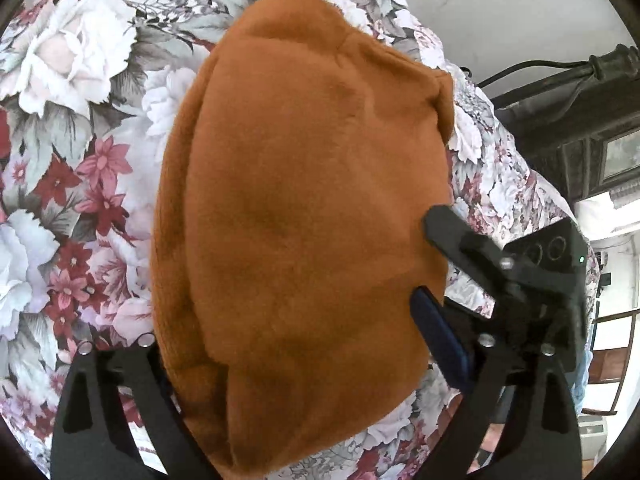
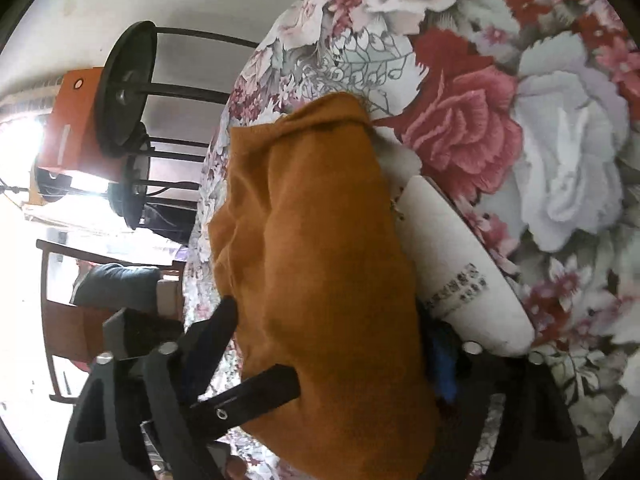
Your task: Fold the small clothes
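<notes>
Surface: a floral bedspread (image 1: 60, 152) is covering the bed, a white wall behind.
Garment: an orange fleece piece (image 1: 304, 216) is lying bunched on the bedspread.
Left gripper (image 1: 296, 360): fingers are standing apart, the fleece between them.
Right gripper (image 2: 324, 332): fingers are spread around the fleece; grip unclear.
White label (image 2: 460, 264): is lying beside the fleece.

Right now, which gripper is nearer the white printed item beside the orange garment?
Right. The right gripper sits right beside the white printed item; the left gripper is across the orange garment.
</notes>
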Available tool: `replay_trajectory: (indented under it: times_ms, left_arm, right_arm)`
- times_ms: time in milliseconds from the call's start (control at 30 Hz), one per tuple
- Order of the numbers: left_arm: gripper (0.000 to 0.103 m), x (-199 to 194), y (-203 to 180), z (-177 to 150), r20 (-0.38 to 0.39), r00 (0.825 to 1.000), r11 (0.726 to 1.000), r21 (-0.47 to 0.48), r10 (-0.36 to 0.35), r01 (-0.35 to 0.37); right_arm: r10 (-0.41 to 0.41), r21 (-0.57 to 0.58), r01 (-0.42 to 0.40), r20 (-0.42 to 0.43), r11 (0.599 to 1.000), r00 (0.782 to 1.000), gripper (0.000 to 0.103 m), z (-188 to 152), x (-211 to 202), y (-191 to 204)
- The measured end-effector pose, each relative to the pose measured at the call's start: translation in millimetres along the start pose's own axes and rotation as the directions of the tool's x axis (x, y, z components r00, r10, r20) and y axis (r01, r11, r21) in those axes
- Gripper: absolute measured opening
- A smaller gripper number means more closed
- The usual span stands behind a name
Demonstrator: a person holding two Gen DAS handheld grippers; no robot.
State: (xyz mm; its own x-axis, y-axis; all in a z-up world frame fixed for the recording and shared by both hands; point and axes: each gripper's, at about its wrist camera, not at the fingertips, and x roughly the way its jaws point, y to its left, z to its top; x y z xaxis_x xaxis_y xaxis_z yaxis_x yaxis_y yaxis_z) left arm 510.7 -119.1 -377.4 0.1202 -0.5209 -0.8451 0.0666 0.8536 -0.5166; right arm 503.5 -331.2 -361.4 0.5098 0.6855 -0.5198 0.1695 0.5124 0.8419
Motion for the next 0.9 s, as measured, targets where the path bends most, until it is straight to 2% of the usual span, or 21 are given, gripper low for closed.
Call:
replay_trajectory:
  times_ms: [100, 200, 333, 433, 600, 700, 767, 833, 900]
  left_arm:
    - [0.084, -5.1, 5.0, -2.5, -0.003, 1.0, 1.0, -0.015, -0.003, 0.003]
    - [0.076, -8.1, 18.1, -5.8, -0.013, 1.0, 0.998, -0.054, -0.011, 0.01]
    - [0.07, -20.7, 19.7, -13.2, 0.0, 1.0, 0.995, -0.1, -0.005, 0.005]
    - [0.07, -31.1, 13.9, -20.9, -0.005, 1.0, 0.995, -0.098, 0.008, -0.009]
    - [0.071, -25.2, 34.7, -38.7, -0.07, 0.998, 0.98, -0.2, -0.005, -0.009]
    - [0.071, -25.4, 49.1, -43.6, -0.049, 0.998, 0.965, -0.259, -0.048, 0.033]
    - [0.071, -26.2, 55.3, -44.4, -0.033, 0.997, 0.955, -0.291, -0.074, 0.061]
    - [0.072, -24.5, 58.3, -44.9, -0.028, 0.996, 0.955, -0.288, -0.084, 0.072]
    - [0.075, -19.8, 58.1, -42.9, -0.035, 0.996, 0.961, -0.268, -0.079, 0.067]
  right_arm:
    - [0.032, 0.079, -0.032, 0.004, 0.996, 0.999, 0.061, -0.2, -5.6, -13.9]
    - [0.035, 0.126, -0.033, -0.021, 0.991, 0.999, 0.058, -2.1, -4.8, -22.7]
    - [0.011, 0.119, -0.009, -0.02, 0.993, 1.0, 0.057, -14.8, -9.6, -5.8]
    - [-0.007, 0.117, 0.013, -0.055, 0.993, 0.998, 0.057, -26.6, -12.1, 2.1]
    - [-0.015, 0.2, 0.031, -0.082, 0.979, 0.997, 0.055, -49.8, -11.9, -16.0]
    - [-0.006, 0.23, 0.02, -0.06, 0.973, 0.998, 0.054, -59.1, -15.7, -25.4]
    - [-0.005, 0.19, 0.017, -0.062, 0.982, 0.998, 0.056, -59.4, -16.6, -24.0]
    - [0.001, 0.166, 0.009, -0.057, 0.986, 0.998, 0.057, -60.2, -15.1, -28.8]
    - [0.009, 0.205, 0.003, -0.057, 0.979, 0.998, 0.062, -56.9, -8.9, -31.9]
